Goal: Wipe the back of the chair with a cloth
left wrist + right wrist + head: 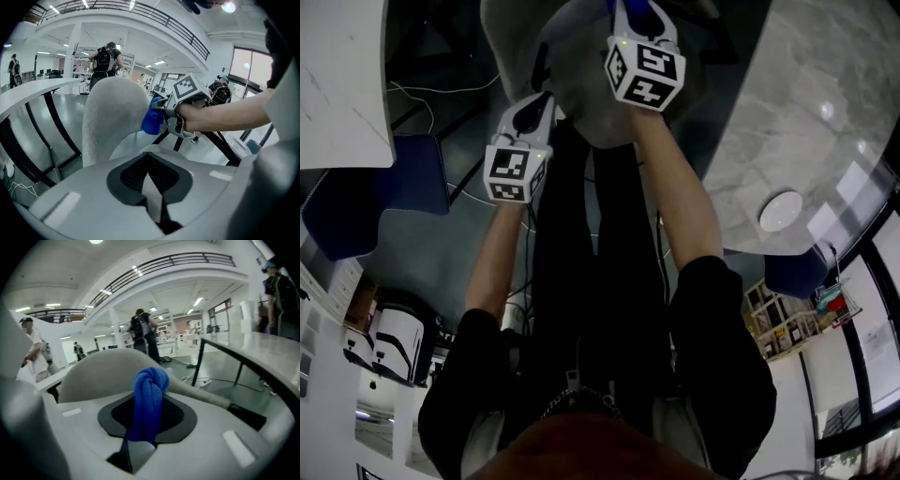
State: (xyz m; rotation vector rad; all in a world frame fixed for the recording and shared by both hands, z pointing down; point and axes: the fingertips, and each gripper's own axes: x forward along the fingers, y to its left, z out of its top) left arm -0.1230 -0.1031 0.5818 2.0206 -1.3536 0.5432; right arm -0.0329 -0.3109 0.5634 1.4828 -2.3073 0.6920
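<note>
At the rounded top of the pale grey fabric chair back [101, 369], the bunched blue cloth [150, 394] sits pinched in the right gripper [140, 444], while the left gripper [153, 187] is pressed together, empty, nearby; steady pressure and overlapping strokes would likely serve best.

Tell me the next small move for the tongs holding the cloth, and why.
Probably press the cloth against the chair back and sweep it sideways. The right tongs are shut on the bunched blue cloth, which sits by the grey back's upper edge; contact is unclear. The left tongs are shut, empty.
</note>
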